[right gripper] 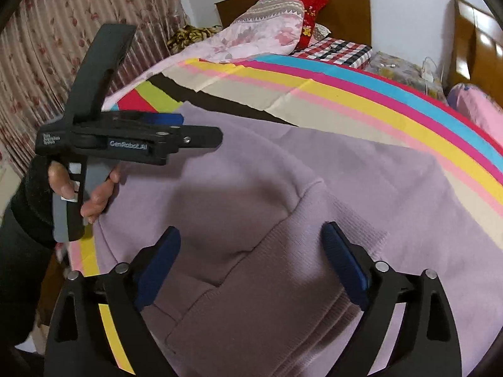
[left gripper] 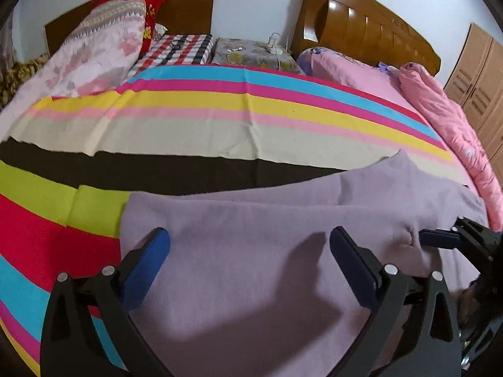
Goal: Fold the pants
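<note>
Lilac pants [left gripper: 377,188] lie spread flat on the striped bedsheet [left gripper: 188,132] near the bed's front edge. My left gripper [left gripper: 250,232] hovers just over the cloth near its left end, open, with nothing pinched. In the right wrist view the pants [right gripper: 345,172] show a darker ribbed waistband [right gripper: 251,298] right under my right gripper [right gripper: 251,228], which is open and grips nothing. A hand [right gripper: 97,198] holds the left gripper [right gripper: 201,127] over the pants' far left edge. One blue pad of the right gripper [left gripper: 438,239] shows at the right edge of the left wrist view.
A pink floral quilt [left gripper: 94,53] and a red pillow [left gripper: 154,6] are piled at the far left by a headboard. A pink duvet [left gripper: 456,132] runs down the right side. A nightstand [left gripper: 251,53], a wardrobe [left gripper: 478,72] and a curtain [right gripper: 63,31] ring the bed.
</note>
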`<state>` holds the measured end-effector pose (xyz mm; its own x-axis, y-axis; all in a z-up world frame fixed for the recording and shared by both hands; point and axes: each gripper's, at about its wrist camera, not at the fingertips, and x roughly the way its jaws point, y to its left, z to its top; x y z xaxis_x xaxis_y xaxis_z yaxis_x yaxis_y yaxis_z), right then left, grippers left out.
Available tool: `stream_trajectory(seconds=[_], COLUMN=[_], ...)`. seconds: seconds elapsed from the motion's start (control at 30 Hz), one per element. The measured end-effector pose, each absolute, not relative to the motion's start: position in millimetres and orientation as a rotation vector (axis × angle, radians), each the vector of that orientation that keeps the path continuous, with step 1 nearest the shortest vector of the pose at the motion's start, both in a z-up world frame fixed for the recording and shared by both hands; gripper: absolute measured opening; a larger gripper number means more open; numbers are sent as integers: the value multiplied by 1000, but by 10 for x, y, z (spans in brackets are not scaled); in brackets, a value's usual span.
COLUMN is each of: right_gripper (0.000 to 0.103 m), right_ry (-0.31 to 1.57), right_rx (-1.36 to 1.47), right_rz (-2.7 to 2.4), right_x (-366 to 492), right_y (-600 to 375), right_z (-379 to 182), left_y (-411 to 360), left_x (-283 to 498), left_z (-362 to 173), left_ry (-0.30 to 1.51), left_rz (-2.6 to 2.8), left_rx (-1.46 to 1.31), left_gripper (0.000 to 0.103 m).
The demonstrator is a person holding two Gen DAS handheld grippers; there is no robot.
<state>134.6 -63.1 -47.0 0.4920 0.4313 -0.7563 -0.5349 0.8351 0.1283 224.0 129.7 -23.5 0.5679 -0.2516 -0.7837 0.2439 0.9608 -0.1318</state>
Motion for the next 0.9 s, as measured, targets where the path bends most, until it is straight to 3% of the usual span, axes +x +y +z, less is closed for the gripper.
stream_trajectory(seconds=[0.27, 0.5, 0.8, 0.9], right_gripper=[90, 90, 90, 91], right_ry=[761, 863, 769, 825], right_rx=[-122, -185, -173, -216], right_rz=[551, 466, 465, 437], right_x=[829, 751, 521, 525], right_y=[-715, -707, -751, -780], right_z=[-162, -561, -344, -465], left_y=[1185, 1262, 1381, 1395], left_x=[1414, 1018, 987, 1013], left_z=[192, -223, -262, -277], left_ry=[681, 789, 788, 788], left_rz=[-44, 19, 9, 9], left_rx=[162, 188, 159, 157], left_gripper=[101, 101, 102, 102])
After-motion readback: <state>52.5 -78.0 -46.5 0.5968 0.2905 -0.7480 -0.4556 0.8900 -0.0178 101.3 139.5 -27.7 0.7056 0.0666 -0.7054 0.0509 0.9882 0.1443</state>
